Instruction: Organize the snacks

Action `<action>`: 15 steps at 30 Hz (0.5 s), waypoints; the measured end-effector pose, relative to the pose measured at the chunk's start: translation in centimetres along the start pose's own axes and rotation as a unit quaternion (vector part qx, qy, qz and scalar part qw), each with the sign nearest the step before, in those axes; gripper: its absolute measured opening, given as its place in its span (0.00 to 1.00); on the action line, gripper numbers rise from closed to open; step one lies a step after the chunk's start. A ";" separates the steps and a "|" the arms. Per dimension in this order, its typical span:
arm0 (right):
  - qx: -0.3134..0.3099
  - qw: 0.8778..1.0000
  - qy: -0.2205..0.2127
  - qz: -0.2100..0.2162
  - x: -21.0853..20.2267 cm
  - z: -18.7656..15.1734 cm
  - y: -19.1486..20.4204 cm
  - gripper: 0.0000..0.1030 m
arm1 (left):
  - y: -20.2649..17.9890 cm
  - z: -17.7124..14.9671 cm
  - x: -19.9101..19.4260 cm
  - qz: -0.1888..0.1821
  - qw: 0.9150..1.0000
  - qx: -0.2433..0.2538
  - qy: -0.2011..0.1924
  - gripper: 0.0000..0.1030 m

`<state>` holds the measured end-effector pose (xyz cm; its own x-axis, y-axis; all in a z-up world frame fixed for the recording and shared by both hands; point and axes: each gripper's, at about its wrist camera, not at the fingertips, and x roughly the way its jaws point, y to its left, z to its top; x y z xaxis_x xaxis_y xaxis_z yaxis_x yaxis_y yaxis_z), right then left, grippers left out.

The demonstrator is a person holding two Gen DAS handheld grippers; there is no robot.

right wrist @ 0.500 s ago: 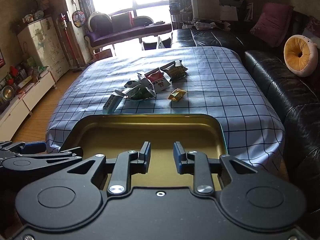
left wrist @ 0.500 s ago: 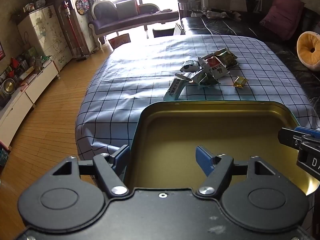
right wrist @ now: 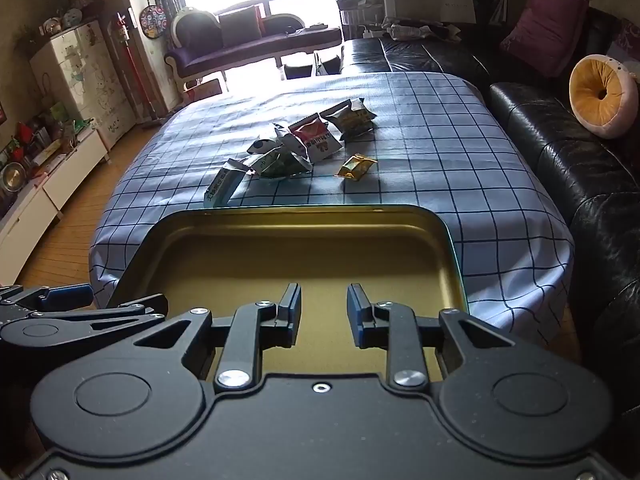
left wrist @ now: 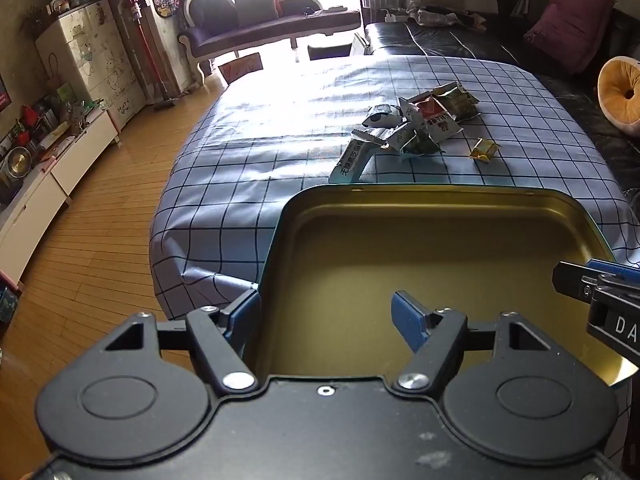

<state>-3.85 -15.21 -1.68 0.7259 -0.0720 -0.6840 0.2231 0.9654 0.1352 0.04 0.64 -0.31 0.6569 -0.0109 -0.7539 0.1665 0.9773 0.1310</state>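
Note:
A gold tin tray [left wrist: 440, 196] sits at the near edge of the checked tablecloth; it also shows in the right wrist view [right wrist: 304, 213], and it holds nothing. A heap of snack packets [left wrist: 416, 124] lies beyond it, also seen in the right wrist view [right wrist: 304, 144], with a small yellow packet [left wrist: 485, 149] apart to the right, seen as well in the right wrist view [right wrist: 356, 166]. My left gripper [left wrist: 326, 318] is open, straddling the tray's left wall. My right gripper [right wrist: 323, 310] is partly open over the tray's near part, holding nothing.
The table [right wrist: 460, 160] has a blue checked cloth. A black leather sofa [right wrist: 580, 152] runs along the right with a yellow round cushion [right wrist: 600, 94]. Wooden floor [left wrist: 100, 220] and low white cabinets [left wrist: 48, 184] lie to the left.
Both grippers have drifted slightly; the right gripper's jaws have opened a little wider. The tray and packets have not moved.

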 end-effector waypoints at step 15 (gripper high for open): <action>0.012 0.999 0.029 -0.025 1.0 0.1 -0.6 0.36 | -0.3 -0.1 0.3 -0.006 1.000 0.002 0.000 0.74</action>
<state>-3.20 -15.85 -2.37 0.6743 -0.1035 -0.7312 0.2738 0.9546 0.1174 0.10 0.35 -0.60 0.6550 -0.0223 -0.7553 0.1771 0.9763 0.1248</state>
